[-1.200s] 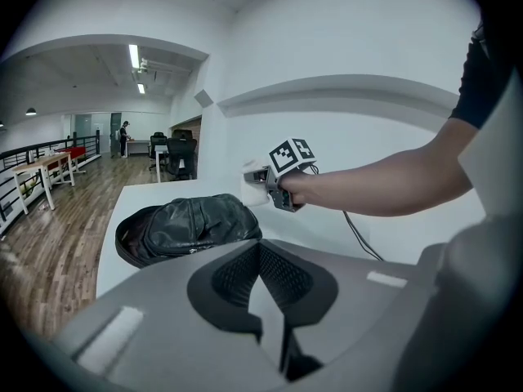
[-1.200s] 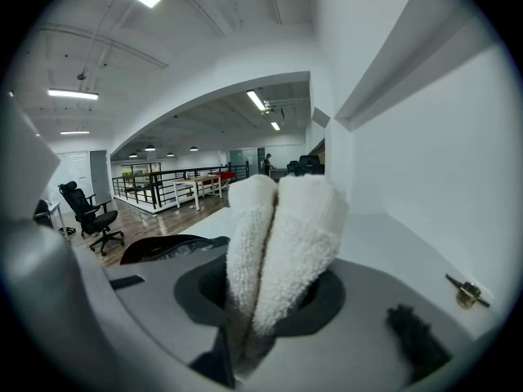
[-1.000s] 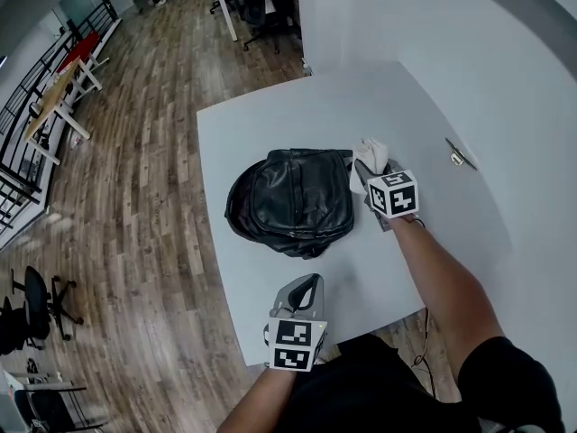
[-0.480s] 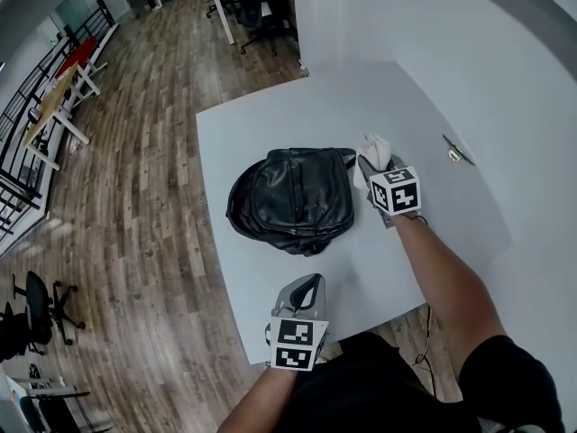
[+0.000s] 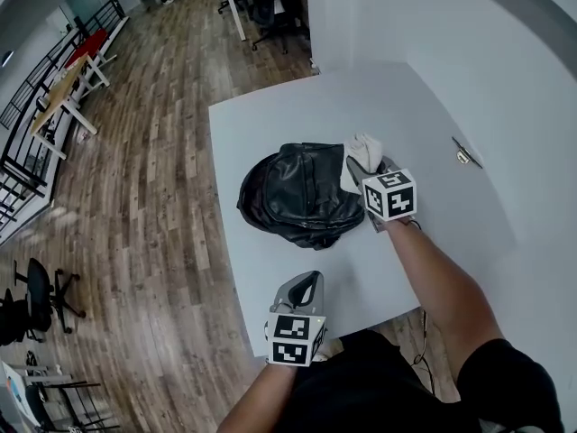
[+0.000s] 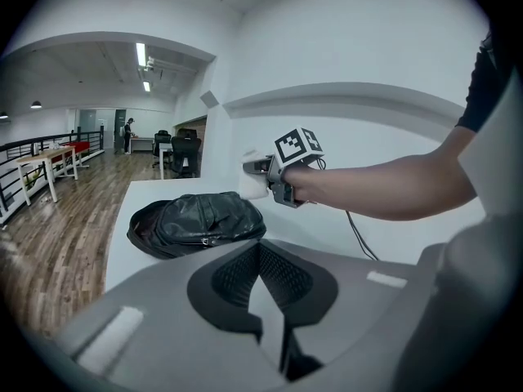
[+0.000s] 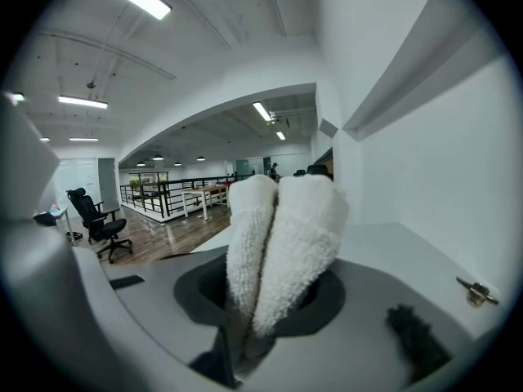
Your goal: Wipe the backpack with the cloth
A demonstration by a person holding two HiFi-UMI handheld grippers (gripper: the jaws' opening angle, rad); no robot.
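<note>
A black leather backpack [image 5: 302, 195] lies flat in the middle of the white table [image 5: 270, 124]. My right gripper [image 5: 354, 163] hovers at the backpack's far right edge, shut on a folded white fluffy cloth [image 5: 362, 148]. In the right gripper view the cloth [image 7: 282, 235] stands up between the jaws of this gripper [image 7: 274, 280] and hides the backpack. My left gripper [image 5: 311, 281] hangs at the table's near edge, shut and holding nothing. In the left gripper view this gripper [image 6: 261, 256] points at the backpack [image 6: 196, 223], and the cloth [image 6: 253, 184] sits just above the backpack's right end.
A small metal piece [image 5: 464, 155] lies on the table to the right, also in the right gripper view as a small metal piece [image 7: 476, 291]. A white wall rises at the right. Wood floor [image 5: 135, 197] with desks and office chairs lies left of the table.
The right gripper with the cloth has shifted left, from beside the backpack to over its right edge. The left gripper has stayed put.
</note>
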